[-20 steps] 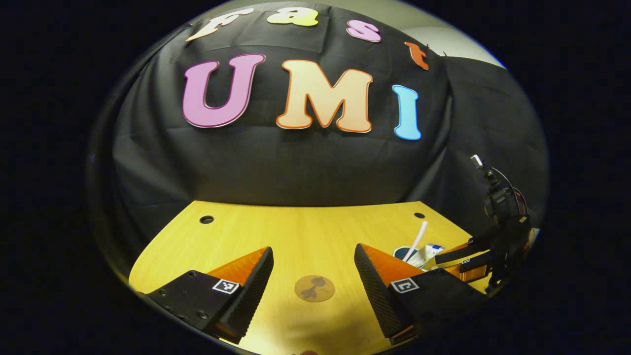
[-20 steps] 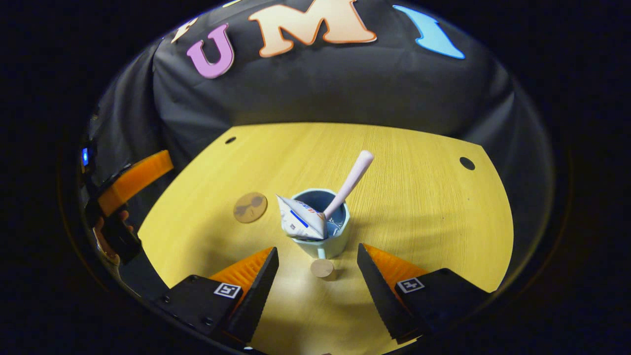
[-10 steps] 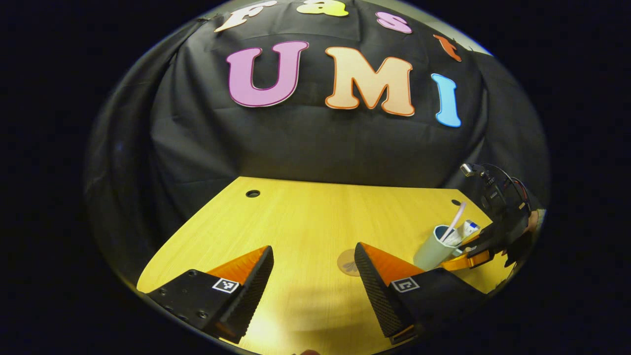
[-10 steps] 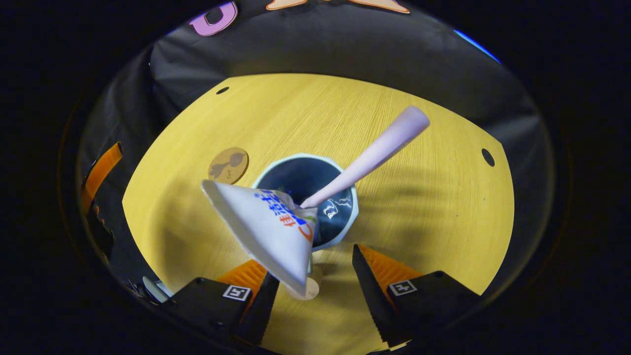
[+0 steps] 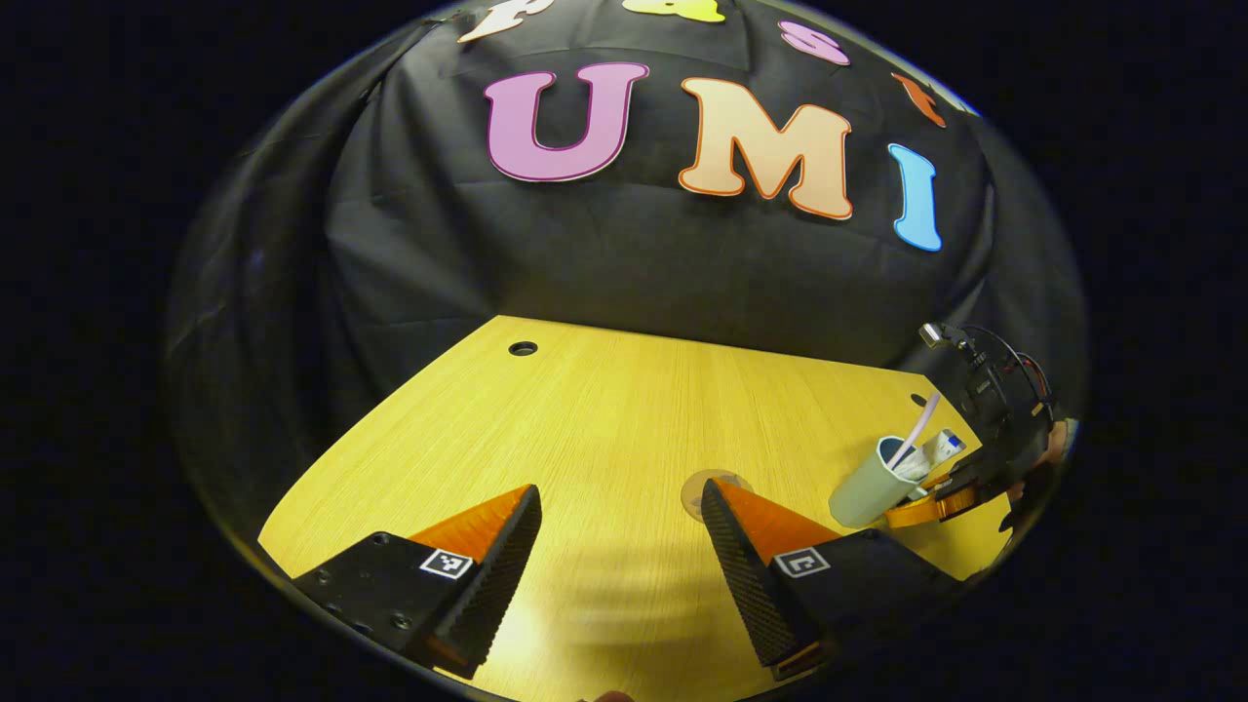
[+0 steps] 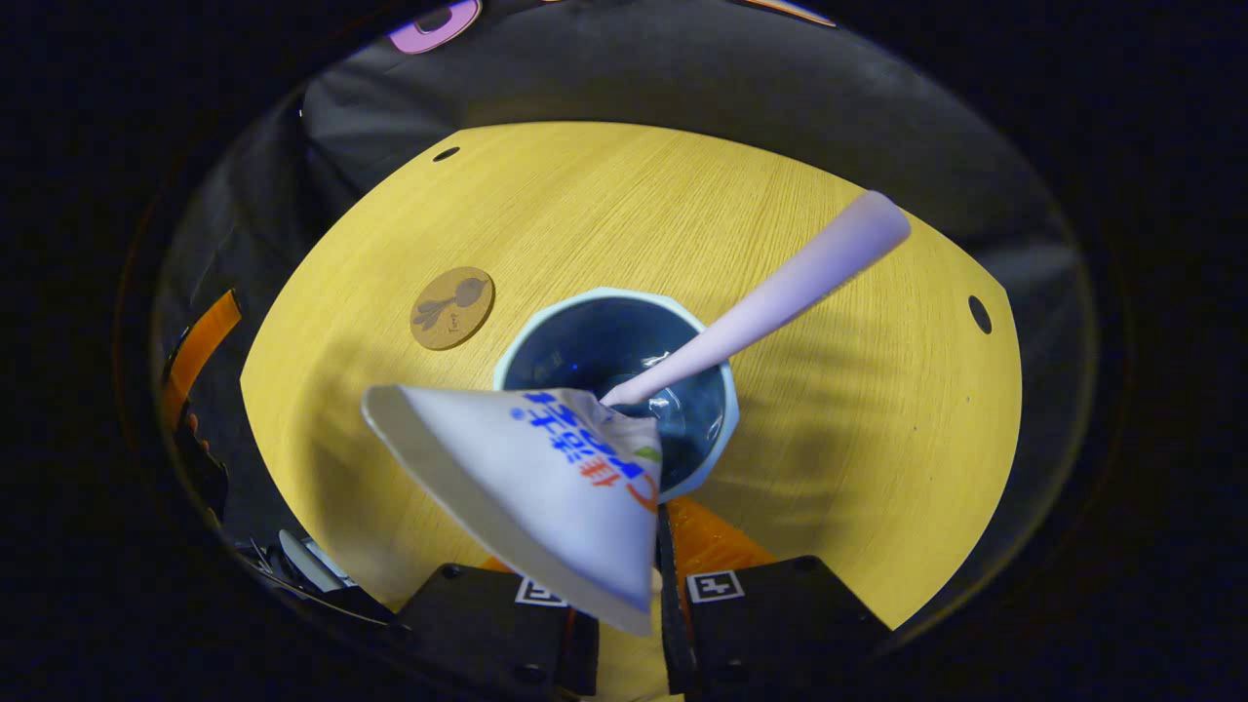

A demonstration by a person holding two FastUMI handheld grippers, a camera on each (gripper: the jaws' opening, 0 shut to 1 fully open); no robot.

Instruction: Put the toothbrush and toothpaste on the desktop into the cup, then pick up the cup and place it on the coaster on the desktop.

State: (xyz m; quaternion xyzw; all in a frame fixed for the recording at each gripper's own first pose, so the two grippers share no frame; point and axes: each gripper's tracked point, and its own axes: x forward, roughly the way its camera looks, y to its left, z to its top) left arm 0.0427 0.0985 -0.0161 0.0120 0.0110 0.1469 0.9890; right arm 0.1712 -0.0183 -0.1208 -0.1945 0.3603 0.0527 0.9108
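I see the pale blue-green ceramic cup (image 6: 720, 444) just in front of my right gripper (image 6: 665, 556), its dark mouth open toward the camera. It stands on the yellow wood-grain desktop (image 6: 585, 205), though in the left gripper view the cup (image 5: 863, 495) looks tilted and I cannot tell whether its base touches the wood.

One pink plastic toothbrush (image 6: 780, 288) leans out over the far right of the rim. One white toothpaste tube (image 6: 546, 487) juts over the near left of the rim, and its flat crimped end hides part of my fingers.

The right gripper's jaws are drawn narrow at the cup's near side, and a pale sliver of the handle shows pinched between them.

One round brown cork coaster (image 6: 451, 308) lies flat to the left of the cup, with a strip of bare wood between them.

My left gripper (image 5: 619, 492) hangs over the desktop with its jaws wide and nothing between them. The tip of its right finger overlaps the coaster (image 5: 694, 492).

The wood is bare beyond the cup to the far edge, where the black cloth wall (image 6: 634, 88) begins. I count two dark round holes (image 6: 446, 153) near the far corners, two grippers, and one cup.
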